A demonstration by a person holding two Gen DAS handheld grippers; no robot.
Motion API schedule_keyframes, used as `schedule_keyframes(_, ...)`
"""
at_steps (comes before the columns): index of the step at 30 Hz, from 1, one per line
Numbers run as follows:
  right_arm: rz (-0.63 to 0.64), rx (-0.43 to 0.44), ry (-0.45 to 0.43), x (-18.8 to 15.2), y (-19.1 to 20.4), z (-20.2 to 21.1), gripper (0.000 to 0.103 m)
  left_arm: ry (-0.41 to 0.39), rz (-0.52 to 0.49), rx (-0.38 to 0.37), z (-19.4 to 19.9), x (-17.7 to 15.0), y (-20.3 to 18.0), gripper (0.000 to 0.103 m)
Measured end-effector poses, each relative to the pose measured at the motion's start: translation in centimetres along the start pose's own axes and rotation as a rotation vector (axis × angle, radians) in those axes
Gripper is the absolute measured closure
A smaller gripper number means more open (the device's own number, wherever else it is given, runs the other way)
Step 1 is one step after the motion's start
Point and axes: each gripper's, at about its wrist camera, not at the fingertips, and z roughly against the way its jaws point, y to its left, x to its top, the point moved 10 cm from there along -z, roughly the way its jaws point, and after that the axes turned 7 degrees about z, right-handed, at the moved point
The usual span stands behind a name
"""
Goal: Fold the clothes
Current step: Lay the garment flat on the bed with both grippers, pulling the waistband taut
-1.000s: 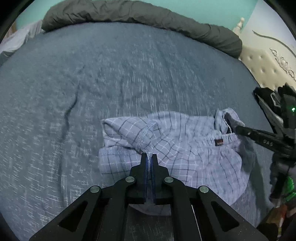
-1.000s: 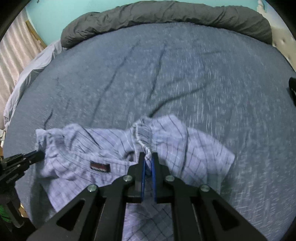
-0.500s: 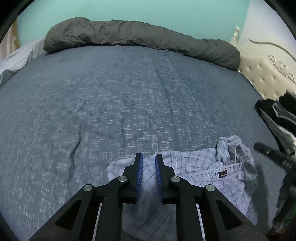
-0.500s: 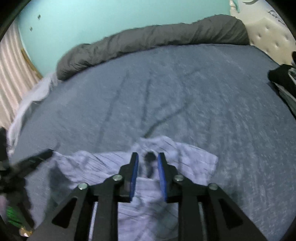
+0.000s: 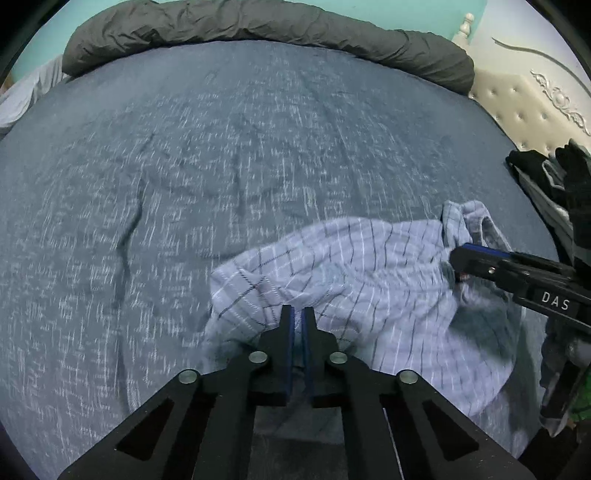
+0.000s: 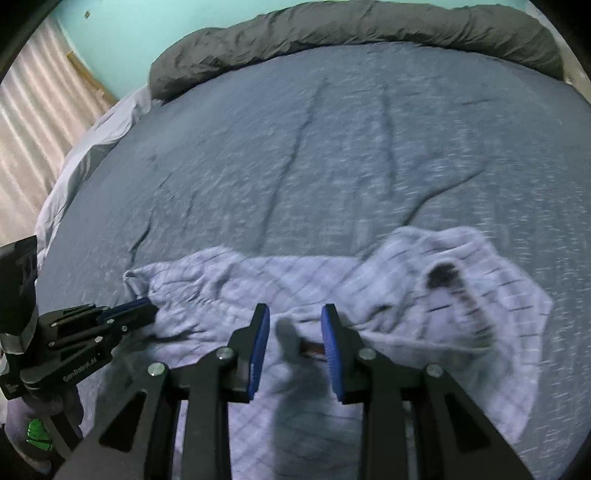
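Left wrist view, blue-grey bedspread (image 5: 258, 155), dark duvet (image 5: 266, 22), teal wall (image 6: 122, 26)

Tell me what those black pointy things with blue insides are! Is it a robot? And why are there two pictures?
It's not a robot. A person holds a pair of tongs in each hand, and each pair has a small camera on it looking forward along its two fingers. That gives two pictures: one from the left tongs and one from the right tongs. Each camera can also see the other pair off to the side.

Below them is a bed with a blue-grey sheet and a rolled grey blanket at the far end. On the sheet lies a crumpled checked piece of clothing, waiting to be folded.

The right tongs are open above it and hold nothing. The left tongs are almost closed at its edge, and I can't tell whether they pinch it.
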Motion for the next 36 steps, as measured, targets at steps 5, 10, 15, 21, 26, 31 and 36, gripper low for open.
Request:
schedule_keyframes(5,0.056,0.018,0.038,-1.2,2.1,-1.2,0.065,0.013,0.004,-0.013,0.4,-0.5,0.4,0.101)
schedule_keyframes(10,0.076,0.005,0.058,-2.1,2.5,-2.3,0.071,-0.013,0.028,-0.039,1.1,0.3,0.5,0.101)
schedule_keyframes(15,0.093,0.013,0.04,-3.0,2.5,-1.8,0.103,-0.075,0.05,-0.059,2.4,1.9,0.3,0.1)
schedule_keyframes(21,0.067,0.058,0.026,-4.5,2.9,-0.4,0.103,-0.078,-0.002,-0.035,1.4,2.6,-1.3,0.078)
schedule_keyframes(26,0.026,0.06,0.003,-4.6,2.3,1.3,0.103,-0.053,-0.015,-0.035,-0.2,2.6,-1.7,0.062)
schedule_keyframes(31,0.009,0.054,-0.007,-5.4,2.0,2.3,0.103,-0.013,-0.02,-0.052,-1.4,2.0,-2.3,0.071)
schedule_keyframes(36,-0.008,0.059,-0.006,-5.6,1.6,2.5,0.103,0.007,-0.056,-0.056,-1.7,0.9,-2.9,0.099)
